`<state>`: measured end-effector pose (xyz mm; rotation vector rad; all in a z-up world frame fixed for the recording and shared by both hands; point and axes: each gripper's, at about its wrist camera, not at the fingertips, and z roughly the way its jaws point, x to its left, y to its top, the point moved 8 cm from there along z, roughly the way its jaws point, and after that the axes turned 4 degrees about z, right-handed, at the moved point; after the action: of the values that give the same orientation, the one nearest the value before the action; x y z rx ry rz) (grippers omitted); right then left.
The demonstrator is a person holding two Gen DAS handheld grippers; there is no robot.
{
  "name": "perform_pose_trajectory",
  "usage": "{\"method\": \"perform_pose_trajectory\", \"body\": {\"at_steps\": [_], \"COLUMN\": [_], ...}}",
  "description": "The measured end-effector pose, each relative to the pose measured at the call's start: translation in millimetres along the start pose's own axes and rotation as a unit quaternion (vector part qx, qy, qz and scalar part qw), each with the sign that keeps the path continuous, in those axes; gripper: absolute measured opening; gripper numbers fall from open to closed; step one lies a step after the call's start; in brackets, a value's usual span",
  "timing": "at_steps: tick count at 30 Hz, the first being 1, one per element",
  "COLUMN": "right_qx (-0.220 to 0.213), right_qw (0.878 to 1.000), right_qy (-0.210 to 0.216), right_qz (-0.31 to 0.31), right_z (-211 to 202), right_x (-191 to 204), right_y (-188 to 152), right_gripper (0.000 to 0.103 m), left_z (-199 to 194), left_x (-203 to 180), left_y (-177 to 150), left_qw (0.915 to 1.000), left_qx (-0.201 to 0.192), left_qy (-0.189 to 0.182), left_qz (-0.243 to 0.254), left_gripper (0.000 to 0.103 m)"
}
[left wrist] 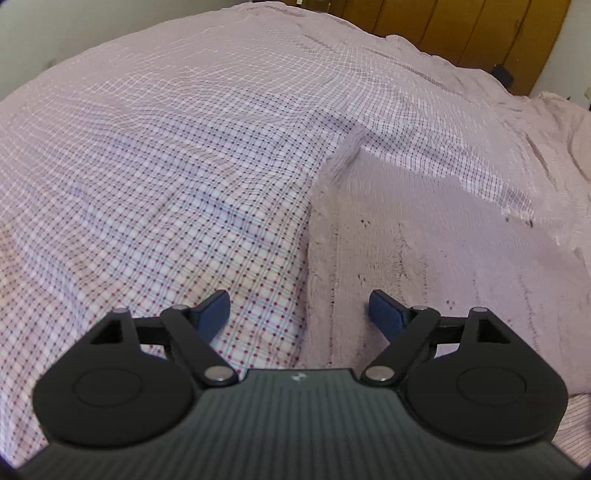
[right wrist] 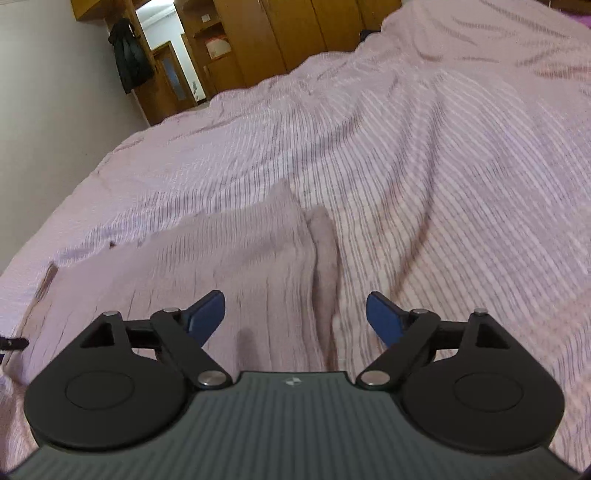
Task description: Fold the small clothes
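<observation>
The pink cloth [left wrist: 424,258] lies on the bed [left wrist: 147,166]. Its left edge runs between the wide-open jaws of the left gripper [left wrist: 299,314]. The right gripper [right wrist: 295,314], jaws also spread and empty, straddles its right edge.

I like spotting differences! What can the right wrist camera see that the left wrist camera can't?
Only the right wrist view shows a dark jacket hanging beside a doorway, plus wooden shelves.

Only the left wrist view shows the sheet's checks sharply enough to see red dots.

Both show the pink cloth on the bed, wooden cupboards, and open fingers holding nothing.
</observation>
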<state>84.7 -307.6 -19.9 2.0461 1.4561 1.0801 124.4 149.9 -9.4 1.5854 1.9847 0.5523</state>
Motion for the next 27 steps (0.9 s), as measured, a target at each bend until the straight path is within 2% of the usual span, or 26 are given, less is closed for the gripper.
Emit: {"method": "perform_pose_trajectory", "body": {"at_steps": [5, 9, 12, 19, 23, 27], "right_qx": [0.025, 0.027, 0.019, -0.019, -0.046, -0.017], "right_qw": [0.999, 0.998, 0.996, 0.986, 0.989, 0.992], "right_qy": [0.004, 0.033, 0.056, 0.071, 0.069, 0.072], "right_qz": [0.026, 0.05, 0.068, 0.148, 0.12, 0.104], "right_z": [5.5, 18.0, 25.7, 23.2, 1.5, 2.4], "right_x": [-8.5, 1.7, 12.6, 19.1, 32.0, 39.2], "right_y": [-26.0, -30.4, -28.8, -19.8, -22.5, -38.2], "right_gripper": [0.09, 0.091, 0.092, 0.092, 0.092, 0.092], "left_z": [0.5, 1.7, -0.6, 2.5, 1.1, 0.6], "left_x": [2.4, 3.8, 2.8, -3.1, -4.4, -4.6], "left_y": [0.7, 0.9, 0.2, -5.3, -4.8, -5.6], "left_qw": [1.0, 0.9999, 0.9999, 0.999, 0.999, 0.9994], "left_qx": [0.007, 0.009, 0.003, 0.0, -0.002, 0.002], "left_qy": [-0.001, -0.006, -0.007, 0.01, 0.006, 0.002], "left_qz": [-0.002, 0.002, 0.009, 0.044, 0.043, 0.034], "left_gripper": [0.084, 0.084, 0.084, 0.084, 0.084, 0.084]}}
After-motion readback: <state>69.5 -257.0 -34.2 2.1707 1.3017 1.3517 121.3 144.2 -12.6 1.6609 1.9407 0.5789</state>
